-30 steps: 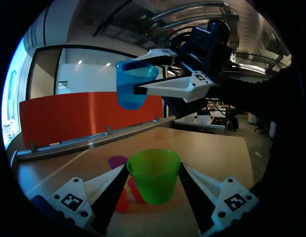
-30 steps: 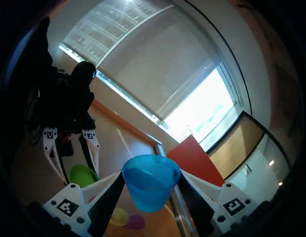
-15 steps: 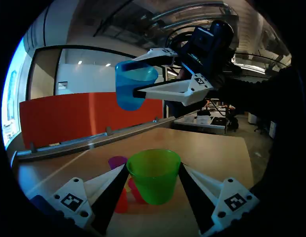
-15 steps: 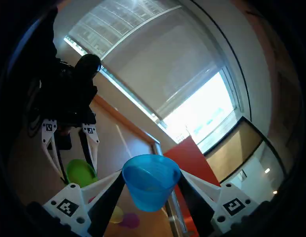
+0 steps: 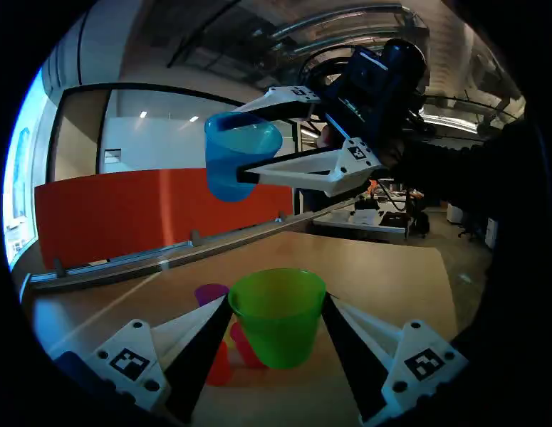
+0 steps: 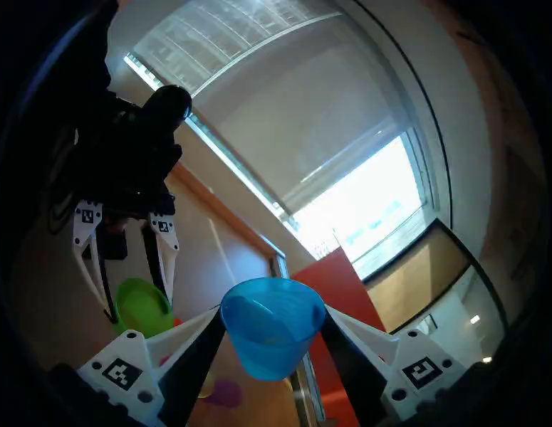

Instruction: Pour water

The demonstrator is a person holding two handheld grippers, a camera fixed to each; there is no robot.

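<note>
In the left gripper view, your left gripper (image 5: pixel 276 302) clamps the translucent green plastic cup (image 5: pixel 277 331) at 6 o'clock, upright. At 11 o'clock your right gripper (image 5: pixel 231 148) pinches the translucent blue plastic cup (image 5: pixel 222 185) well above it, axis near vertical, mouth up.

In the right gripper view, the fingers grip the blue cup mid-wall. It looks light, thin and slick, so squeeze gently.
</note>
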